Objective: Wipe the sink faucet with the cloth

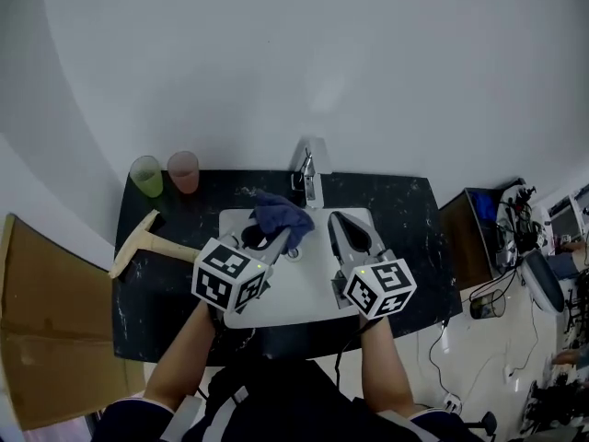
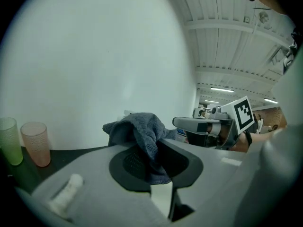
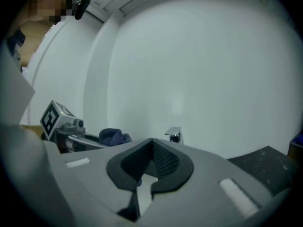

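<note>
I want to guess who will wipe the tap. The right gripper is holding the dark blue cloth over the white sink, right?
No, it is the left gripper that holds the dark blue cloth over the white sink. The left gripper view shows the cloth pinched there. The right gripper is shut on nothing.

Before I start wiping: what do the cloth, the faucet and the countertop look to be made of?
The cloth looks like soft blue-grey terry or microfibre: matte, with a nappy surface and limp folds. The faucet looks like metal, probably chromed or polished, since it shows bright and reflective. The countertop looks like black speckled stone or a stone-look laminate with a slight sheen; I cannot tell which.
</note>
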`<action>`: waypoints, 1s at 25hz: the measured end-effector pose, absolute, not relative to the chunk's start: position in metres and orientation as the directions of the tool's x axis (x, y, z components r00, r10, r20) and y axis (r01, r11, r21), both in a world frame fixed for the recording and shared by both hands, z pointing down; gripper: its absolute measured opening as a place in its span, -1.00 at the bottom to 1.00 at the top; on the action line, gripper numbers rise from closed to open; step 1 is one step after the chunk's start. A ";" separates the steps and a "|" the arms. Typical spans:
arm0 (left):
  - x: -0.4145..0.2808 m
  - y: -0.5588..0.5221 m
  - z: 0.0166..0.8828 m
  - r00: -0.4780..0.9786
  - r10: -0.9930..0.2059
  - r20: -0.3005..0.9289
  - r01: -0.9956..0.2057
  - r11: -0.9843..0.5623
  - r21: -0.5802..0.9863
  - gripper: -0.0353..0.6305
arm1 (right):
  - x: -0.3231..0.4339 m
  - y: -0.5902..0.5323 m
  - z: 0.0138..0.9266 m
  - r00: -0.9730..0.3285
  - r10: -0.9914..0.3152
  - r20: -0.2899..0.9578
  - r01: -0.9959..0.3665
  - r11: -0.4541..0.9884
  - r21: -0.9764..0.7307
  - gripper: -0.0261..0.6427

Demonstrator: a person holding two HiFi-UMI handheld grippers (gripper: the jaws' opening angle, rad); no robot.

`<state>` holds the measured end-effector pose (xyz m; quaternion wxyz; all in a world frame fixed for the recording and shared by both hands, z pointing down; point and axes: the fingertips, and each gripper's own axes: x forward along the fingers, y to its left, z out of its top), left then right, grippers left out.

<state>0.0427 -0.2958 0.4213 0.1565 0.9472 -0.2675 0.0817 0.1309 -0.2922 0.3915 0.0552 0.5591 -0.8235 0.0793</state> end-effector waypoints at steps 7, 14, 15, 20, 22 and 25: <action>0.038 -0.283 0.399 0.782 -0.571 0.252 -0.619 -0.761 0.197 -0.73 | 0.136 -0.275 0.371 -0.443 -0.888 0.126 -0.897 0.438 -0.065 -0.91; 0.045 -0.264 0.388 0.720 -0.635 0.278 -0.684 -0.716 0.138 -0.73 | 0.142 -0.259 0.369 -0.491 -0.862 0.127 -0.871 0.485 -0.081 -0.91; 0.046 -0.260 0.387 0.717 -0.639 0.280 -0.688 -0.714 0.132 -0.73 | 0.142 -0.256 0.369 -0.497 -0.859 0.124 -0.868 0.490 -0.083 -0.91; 0.051 -0.246 0.384 0.694 -0.663 0.281 -0.710 -0.695 0.114 -0.73 | 0.146 -0.241 0.373 -0.527 -0.841 0.126 -0.850 0.519 -0.089 -0.91; 0.052 -0.240 0.385 0.688 -0.668 0.283 -0.716 -0.689 0.112 -0.73 | 0.147 -0.235 0.374 -0.533 -0.836 0.126 -0.846 0.526 -0.091 -0.91; 0.054 -0.233 0.387 0.680 -0.675 0.286 -0.723 -0.681 0.112 -0.73 | 0.148 -0.228 0.374 -0.546 -0.828 0.125 -0.838 0.539 -0.088 -0.91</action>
